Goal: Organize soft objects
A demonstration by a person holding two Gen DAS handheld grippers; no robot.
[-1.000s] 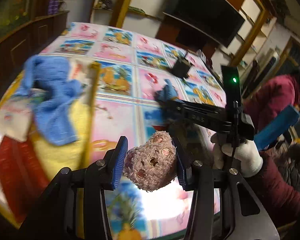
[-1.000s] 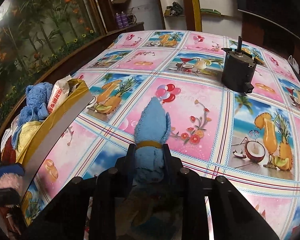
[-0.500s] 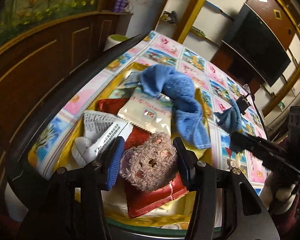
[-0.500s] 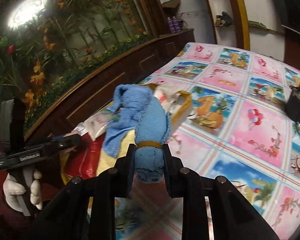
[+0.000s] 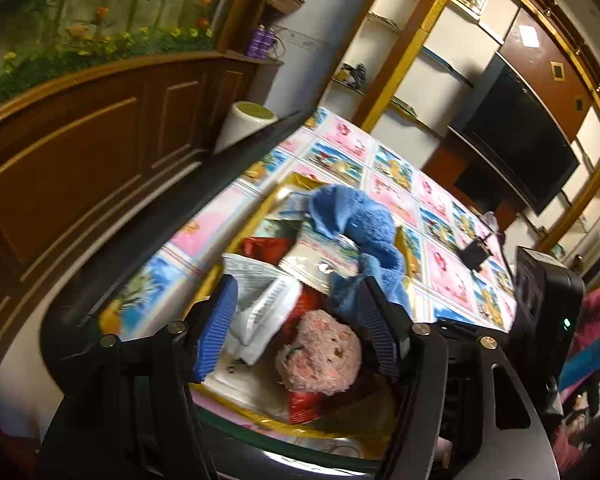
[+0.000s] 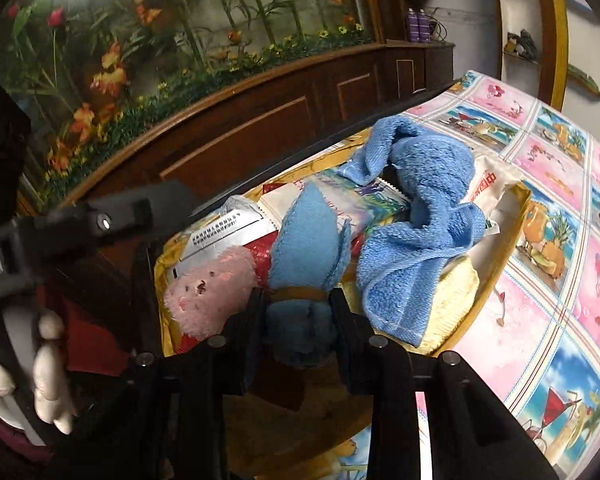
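A pink fuzzy plush toy [image 5: 319,357] lies in the gold tray [image 5: 260,414] on top of red and white packets. My left gripper [image 5: 296,334] is open above it, jaws wide apart and clear of the toy. The toy also shows in the right wrist view [image 6: 212,290]. My right gripper [image 6: 296,308] is shut on a small blue plush [image 6: 306,252] and holds it over the tray, beside the pink toy. A blue towel [image 6: 416,216] lies draped across the tray; it also shows in the left wrist view [image 5: 364,224].
The tray sits at the corner of a table with a pink and blue picture cloth [image 6: 560,240]. Snack packets [image 5: 260,300] fill the tray. A small black box [image 5: 476,254] stands further along the table. A wooden cabinet [image 6: 260,120] runs behind the table's edge.
My left gripper has opened and let the pink toy drop into the tray. My right gripper has carried the blue plush closer, over the tray beside the pink toy.
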